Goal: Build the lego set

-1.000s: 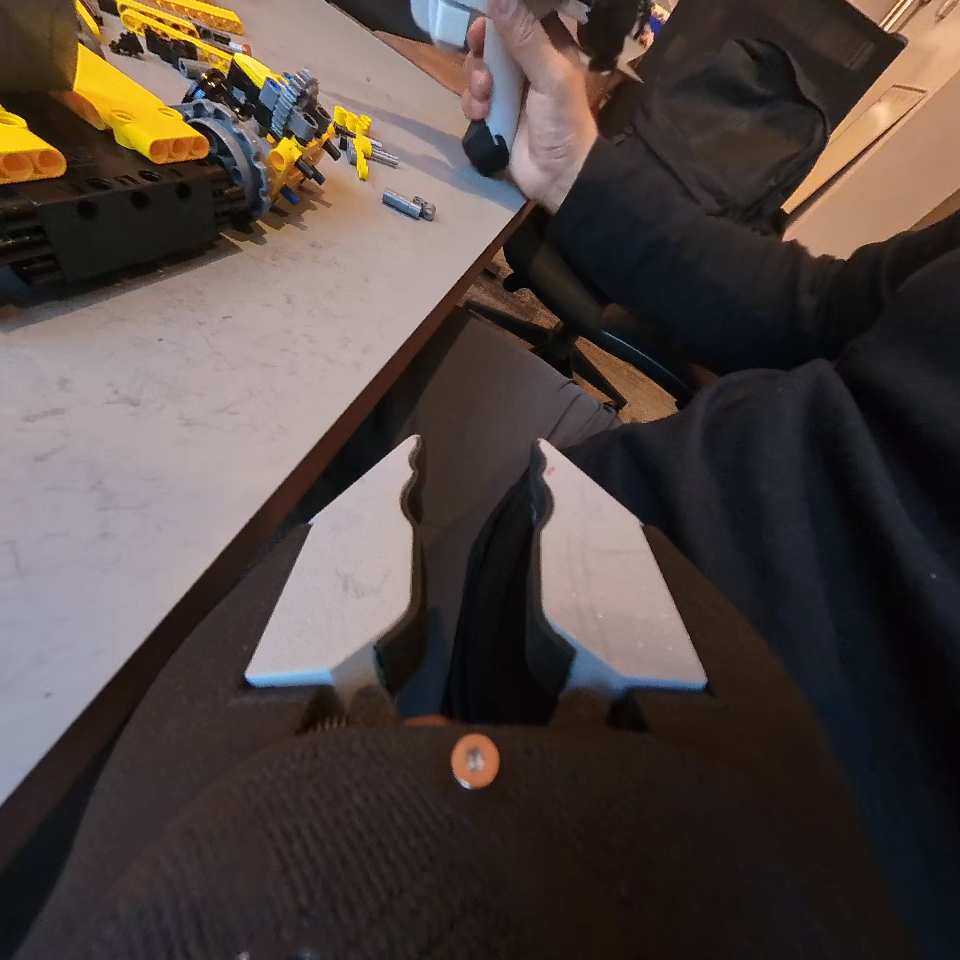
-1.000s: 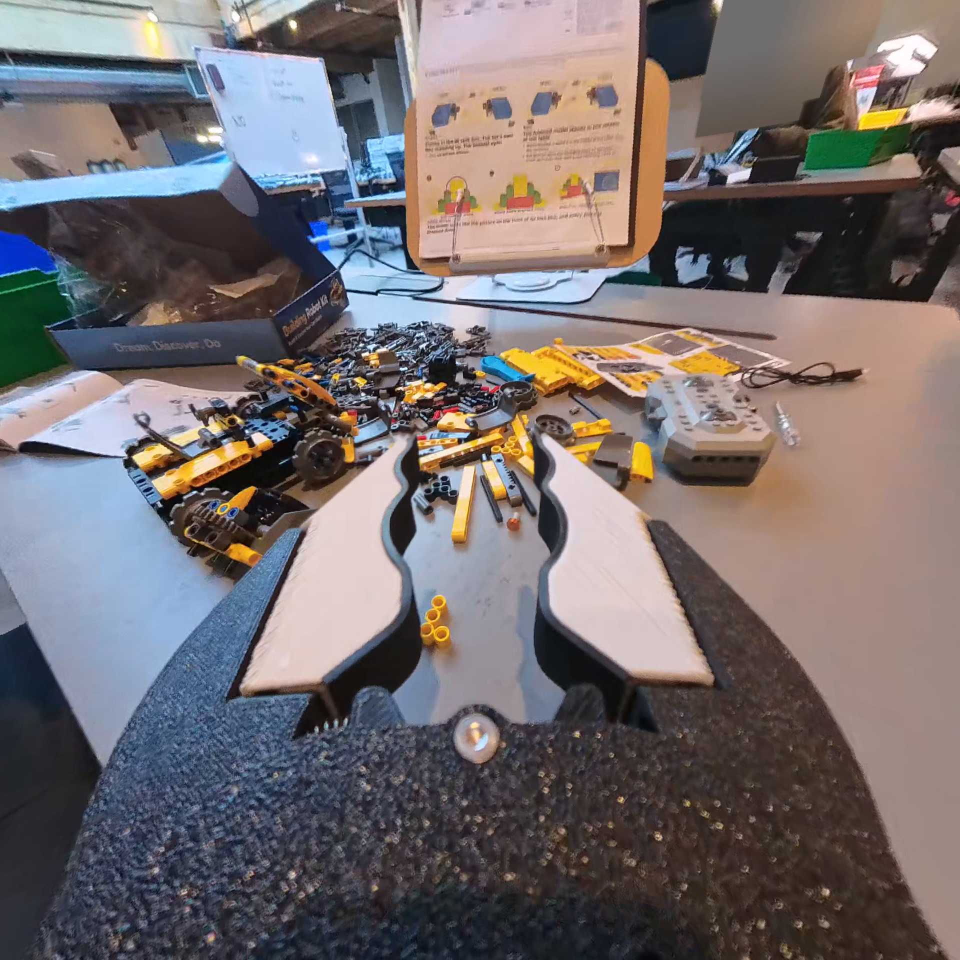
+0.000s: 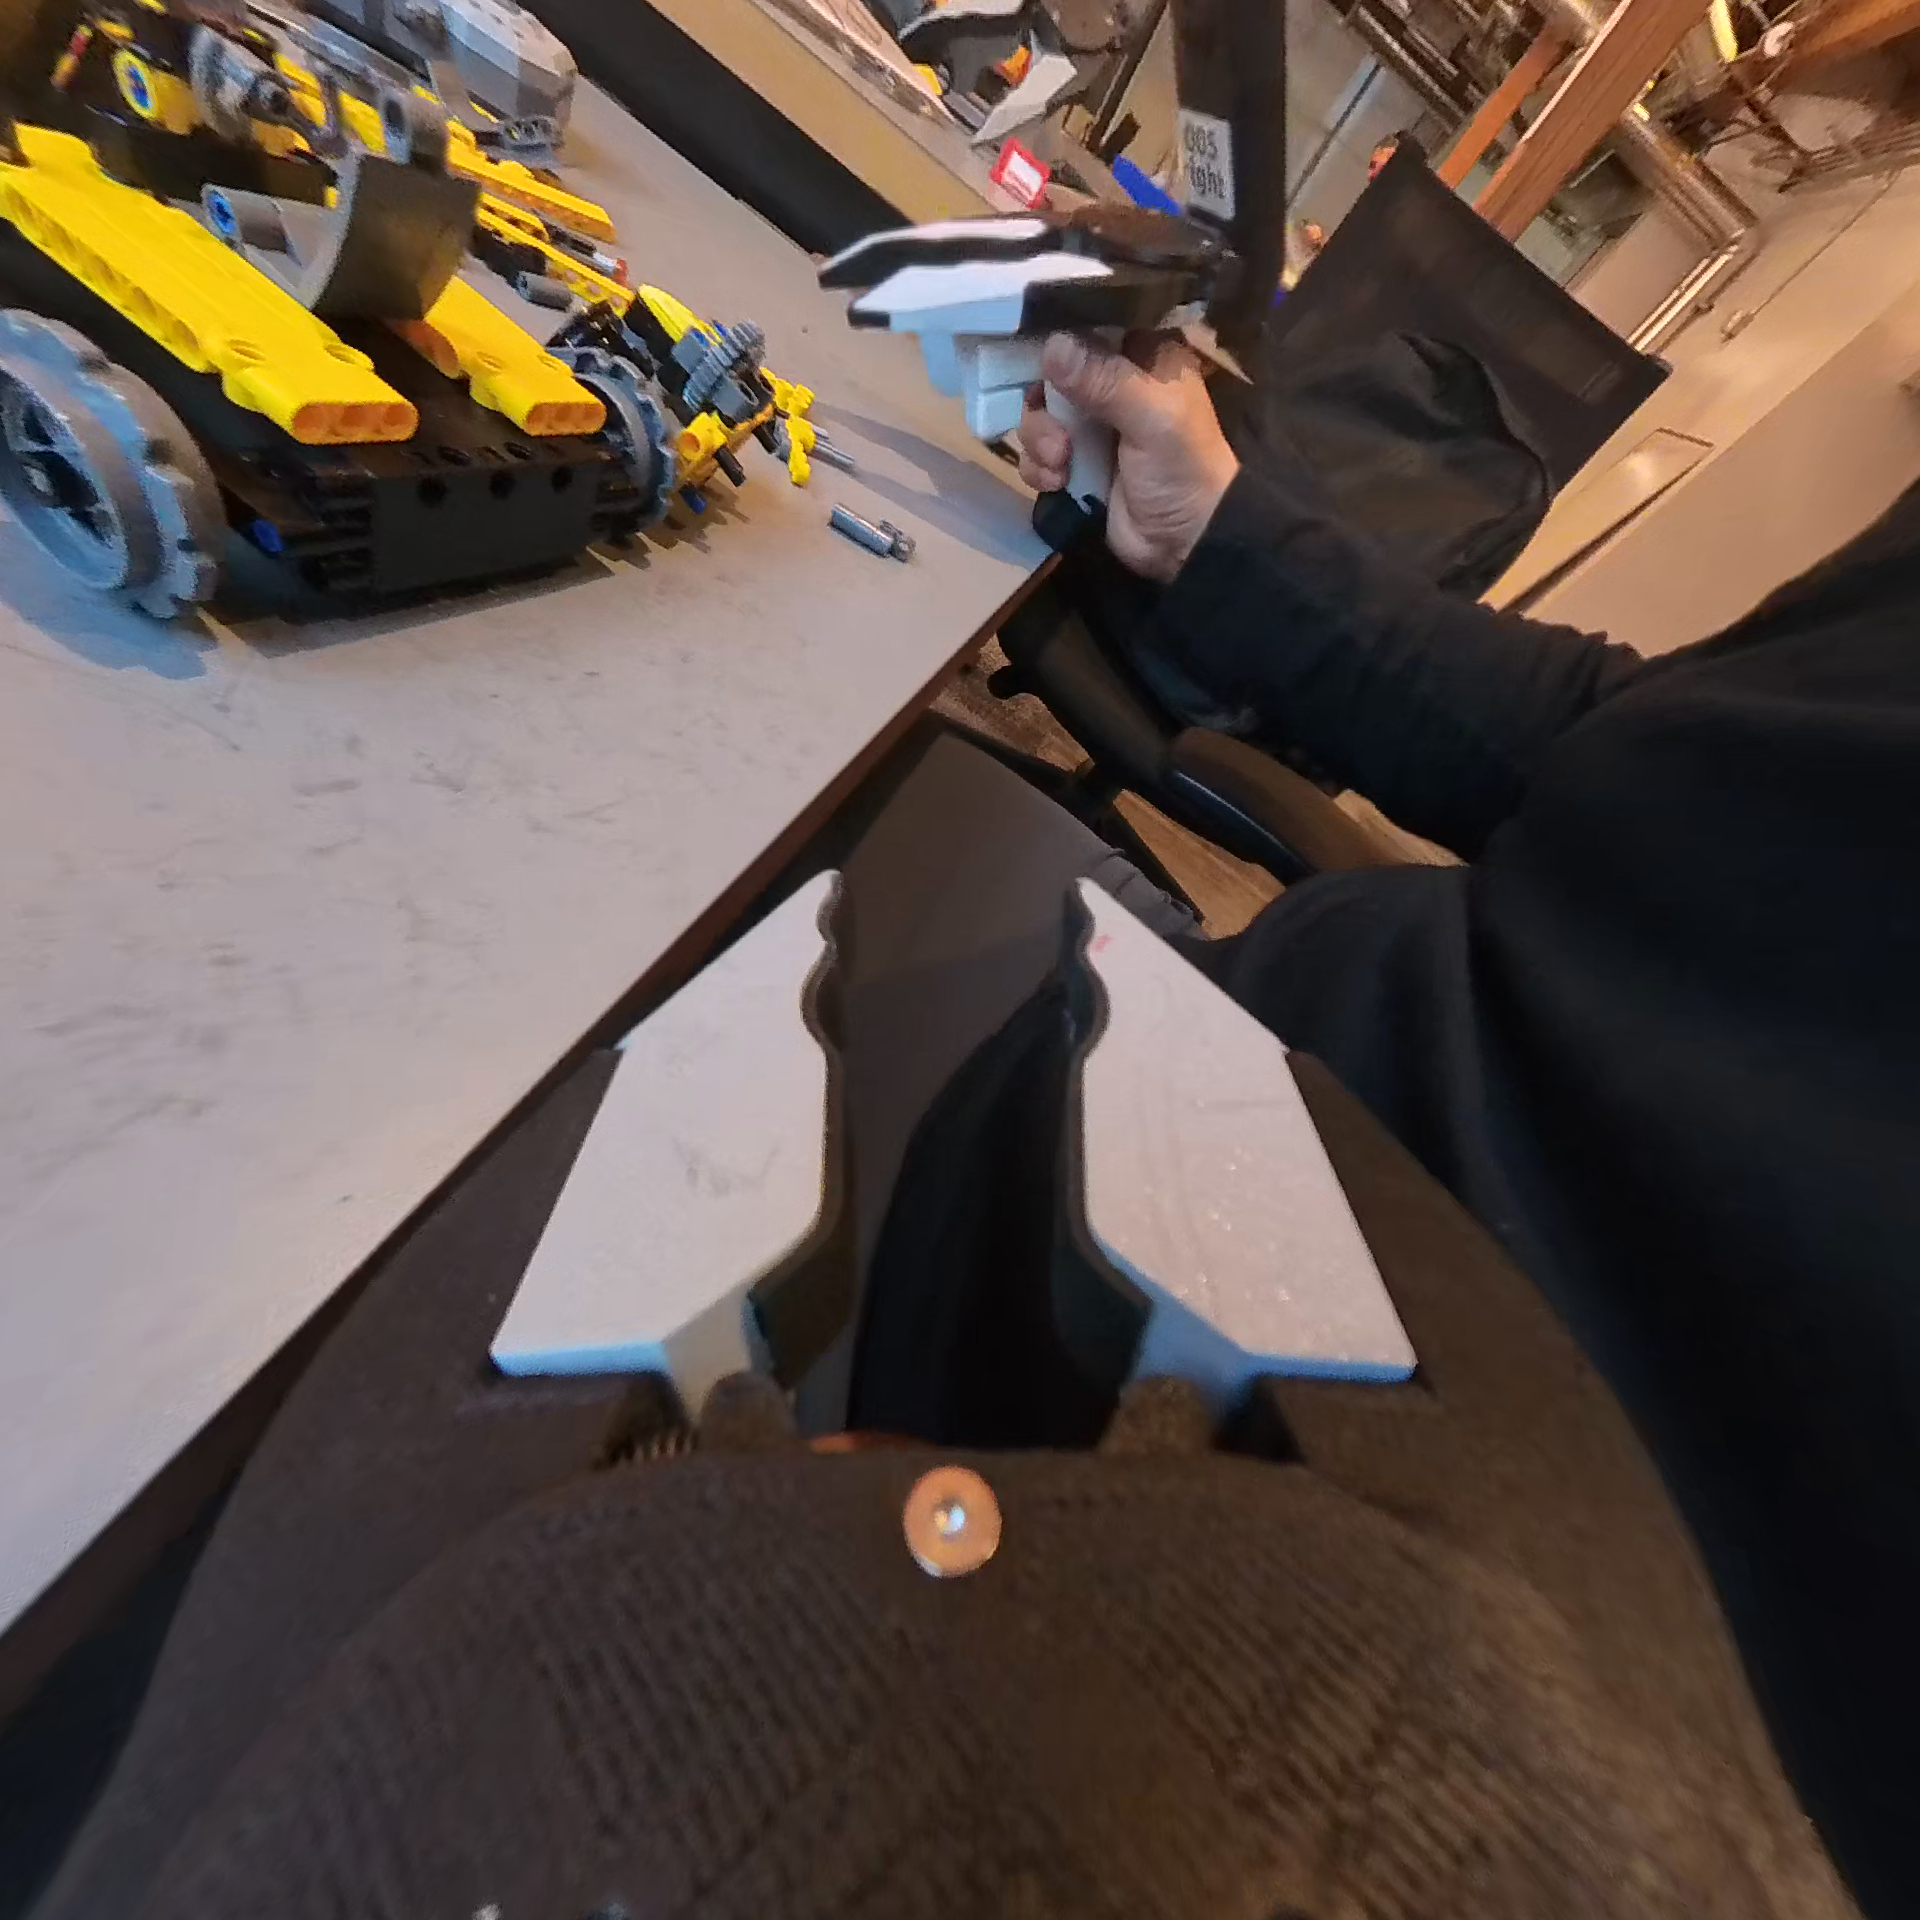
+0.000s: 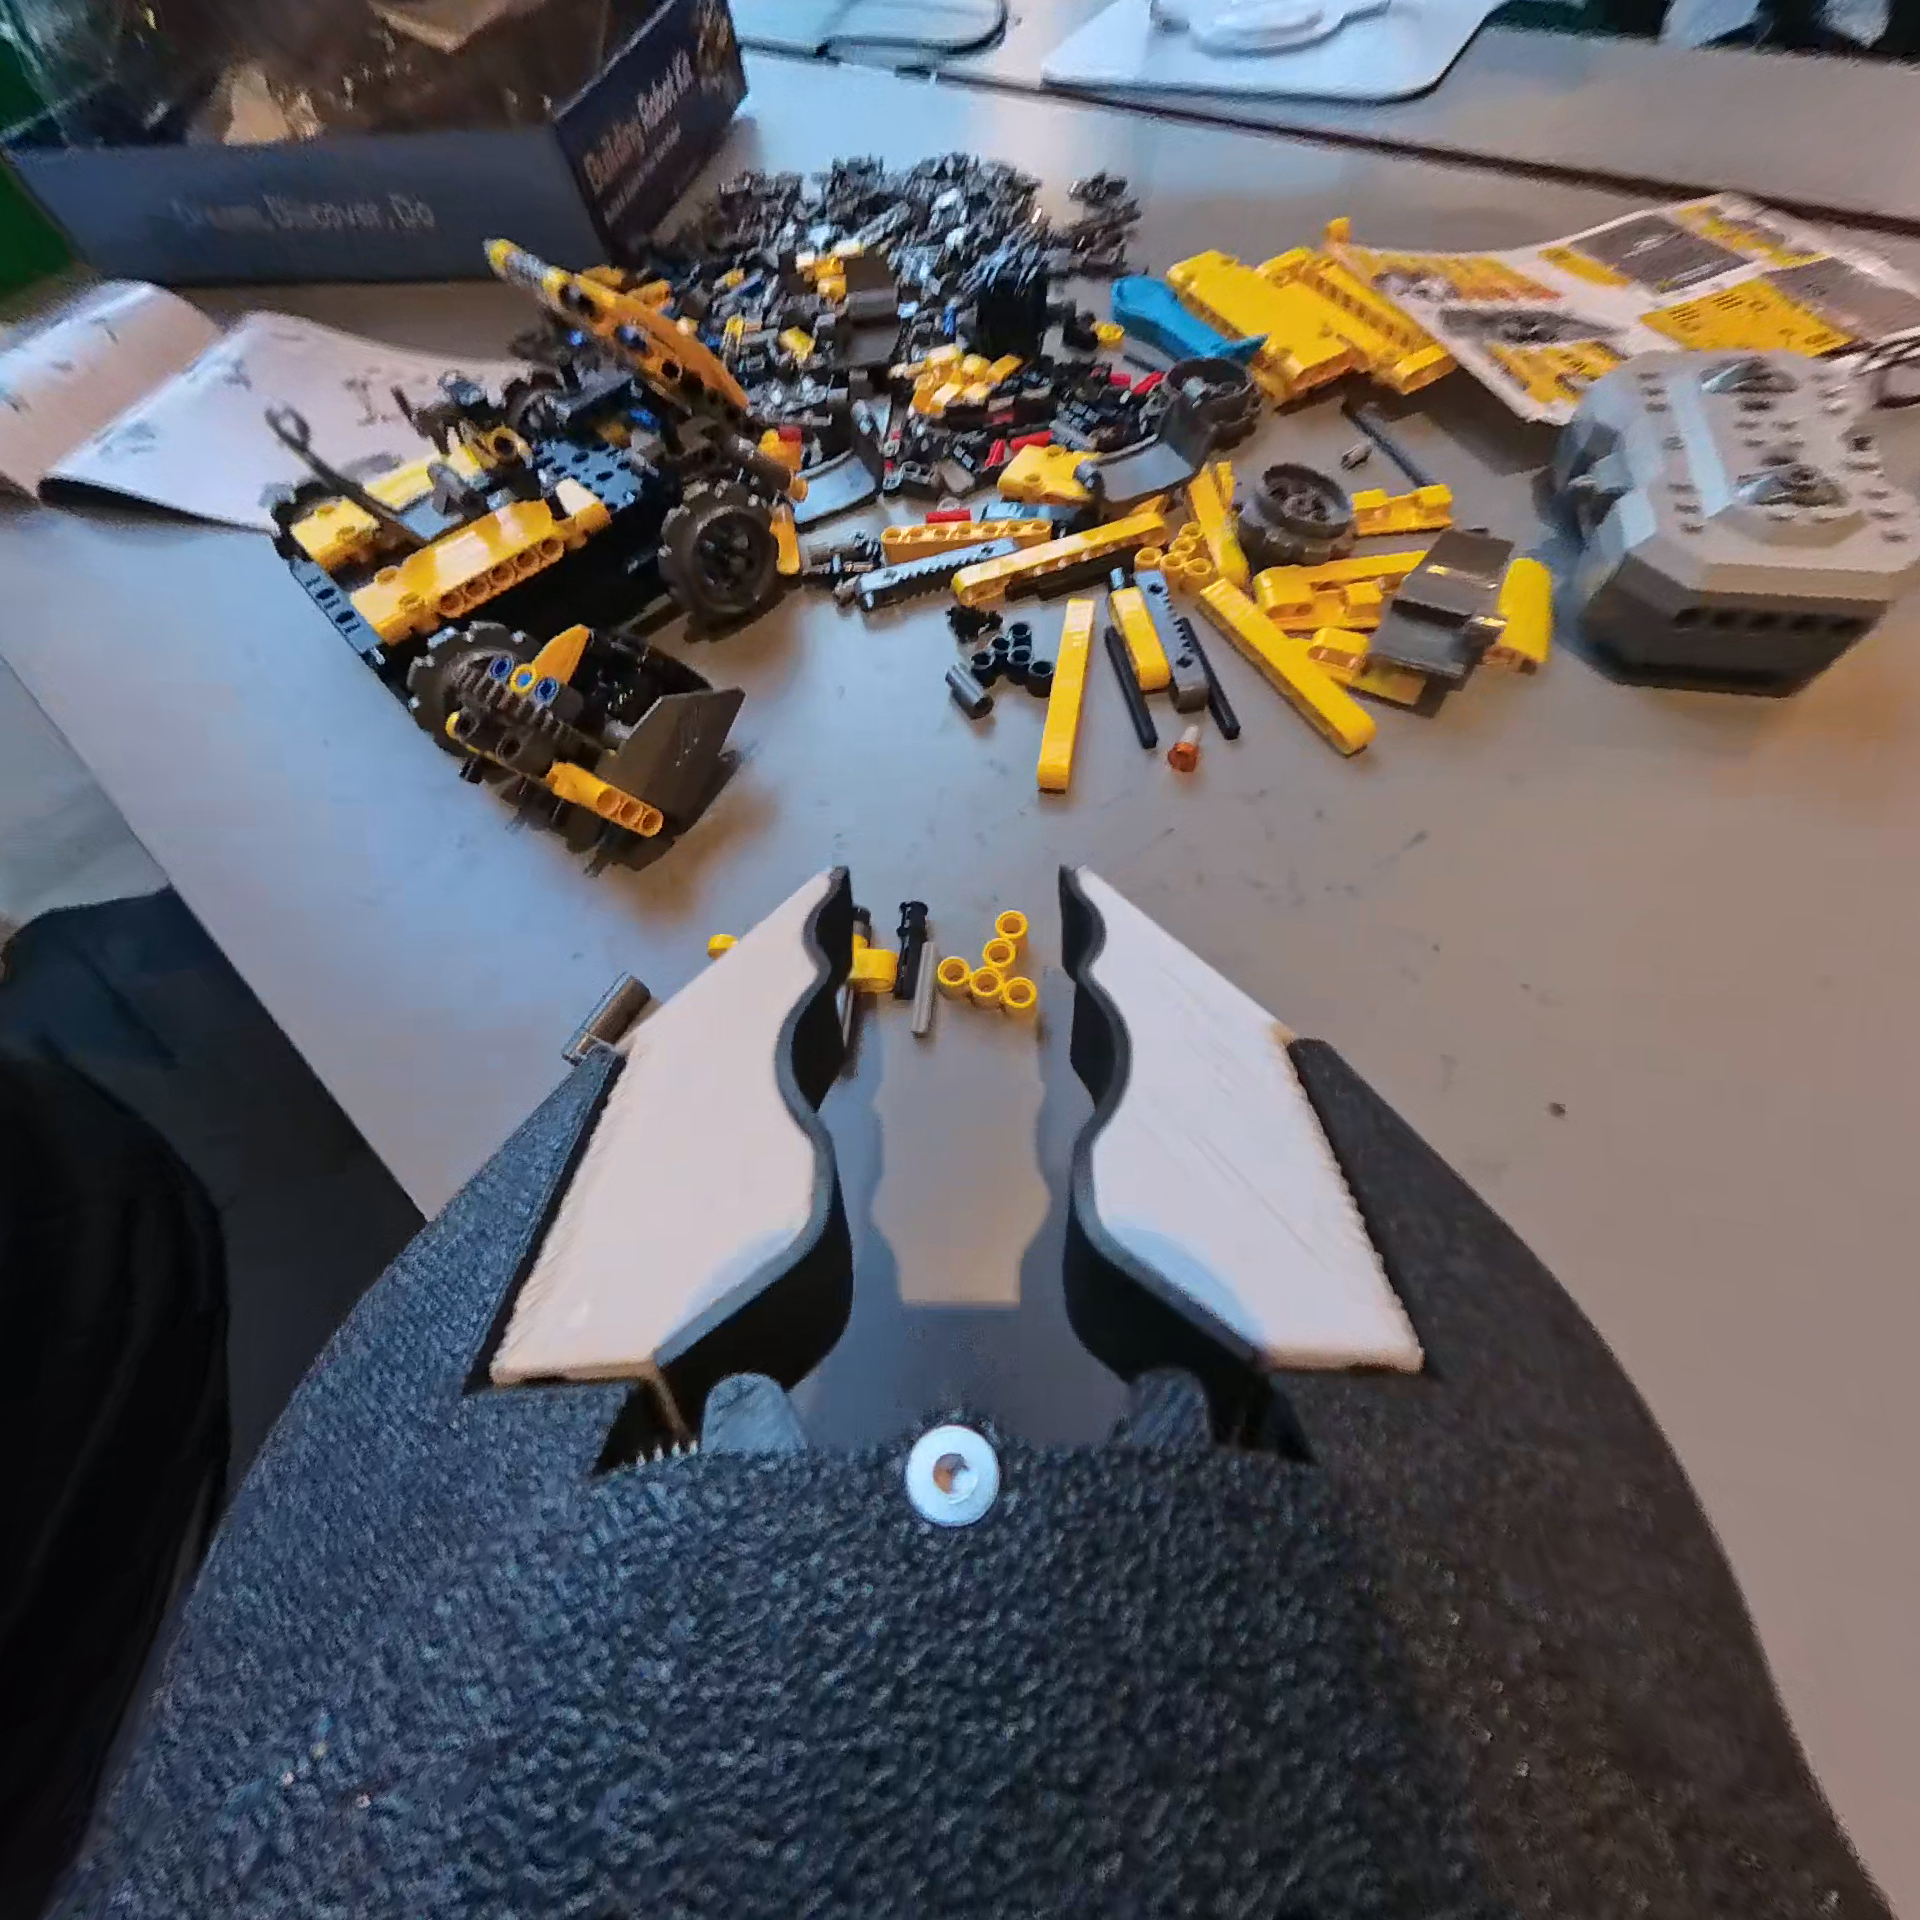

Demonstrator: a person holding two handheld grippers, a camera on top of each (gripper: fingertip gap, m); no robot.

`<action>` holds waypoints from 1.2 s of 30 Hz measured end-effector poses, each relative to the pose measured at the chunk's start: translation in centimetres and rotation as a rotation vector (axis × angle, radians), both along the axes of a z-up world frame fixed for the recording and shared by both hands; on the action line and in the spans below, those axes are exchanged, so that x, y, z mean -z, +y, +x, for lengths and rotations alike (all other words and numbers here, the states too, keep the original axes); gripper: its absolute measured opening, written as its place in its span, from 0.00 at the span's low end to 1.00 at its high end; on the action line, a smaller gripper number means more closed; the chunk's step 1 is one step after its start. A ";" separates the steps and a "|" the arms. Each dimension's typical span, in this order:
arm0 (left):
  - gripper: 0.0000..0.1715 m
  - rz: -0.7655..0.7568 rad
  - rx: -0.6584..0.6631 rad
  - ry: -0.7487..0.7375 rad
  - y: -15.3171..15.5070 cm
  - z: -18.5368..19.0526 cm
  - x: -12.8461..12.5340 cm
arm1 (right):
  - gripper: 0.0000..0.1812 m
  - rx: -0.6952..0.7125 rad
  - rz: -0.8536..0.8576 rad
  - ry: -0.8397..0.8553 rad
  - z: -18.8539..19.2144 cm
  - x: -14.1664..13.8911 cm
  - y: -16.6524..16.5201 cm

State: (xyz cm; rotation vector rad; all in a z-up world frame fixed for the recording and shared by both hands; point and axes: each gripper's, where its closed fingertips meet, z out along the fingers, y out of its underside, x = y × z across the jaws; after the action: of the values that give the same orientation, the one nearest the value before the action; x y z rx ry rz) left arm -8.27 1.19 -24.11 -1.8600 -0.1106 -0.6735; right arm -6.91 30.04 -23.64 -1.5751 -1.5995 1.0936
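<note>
My right gripper (image 4: 951, 894) is open and empty, tilted down over a small cluster of yellow connector pieces (image 4: 987, 966) and a black pin (image 4: 911, 940) on the grey table (image 4: 1455, 987). A half-built yellow and black toy vehicle (image 4: 520, 582) stands to its left. My left gripper (image 3: 951, 914) is open and empty, held off the table's front edge (image 3: 727, 914) above a person's lap. The left wrist view also shows the vehicle (image 3: 312, 395) close up, a small grey pin (image 3: 871, 532) and the right gripper (image 3: 847, 278) in a hand (image 3: 1132, 457).
A pile of loose yellow and black parts (image 4: 1091, 468) lies behind the cluster, a grey motor block (image 4: 1725, 530) at the right, an open dark box (image 4: 395, 135) at the back left, and printed sheets (image 4: 1621, 281) and a booklet (image 4: 135, 405). There is about 30 cm between the tips of the two grippers. My left tips are about 25 cm from the black pin (image 4: 911, 940), my right tips only 4 cm.
The right gripper has tilted downward and moved nearer the table, so the small yellow pieces now lie just ahead of its fingertips. The left gripper has shifted slightly; both stay open.
</note>
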 end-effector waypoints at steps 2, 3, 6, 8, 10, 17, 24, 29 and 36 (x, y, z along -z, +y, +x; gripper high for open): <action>0.23 0.005 -0.011 -0.004 -0.1 -0.4 -0.1 | 0.21 -0.029 0.001 -0.048 -0.3 0.8 -0.4; 0.23 0.006 -0.016 -0.006 -0.1 -0.6 -0.1 | 0.21 -0.035 0.006 -0.060 -0.4 1.0 -0.5; 0.23 0.008 -0.023 -0.016 -0.2 -0.8 -0.2 | 0.19 -0.039 0.006 -0.062 -0.5 1.0 -0.6; 0.23 0.008 -0.024 -0.024 -0.2 -0.9 -0.1 | 0.18 -0.034 -0.012 -0.050 -0.5 0.8 -0.5; 0.23 0.005 -0.026 -0.032 -0.2 -1.0 0.0 | 0.17 -0.030 -0.020 -0.032 -0.5 0.5 -0.4; 0.23 -0.007 -0.036 -0.034 0.2 -1.1 0.5 | 0.16 -0.046 -0.010 0.015 -0.3 -0.2 -0.7; 0.24 -0.021 -0.033 -0.019 0.6 -0.8 0.8 | 0.16 -0.066 -0.017 0.049 -0.1 -0.7 -0.9; 0.24 -0.025 -0.028 -0.015 0.6 -0.6 0.9 | 0.16 -0.076 -0.003 0.049 -0.1 -0.7 -1.2; 0.23 -0.028 -0.044 -0.019 0.4 -1.0 0.9 | 0.17 -0.116 -0.019 0.024 -0.2 -0.3 -1.7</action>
State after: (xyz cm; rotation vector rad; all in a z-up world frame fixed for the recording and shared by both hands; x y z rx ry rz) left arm -9.25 1.62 -25.04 -1.8731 -0.1738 -0.6619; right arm -7.09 28.34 -23.32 -1.4914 -1.6867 1.1868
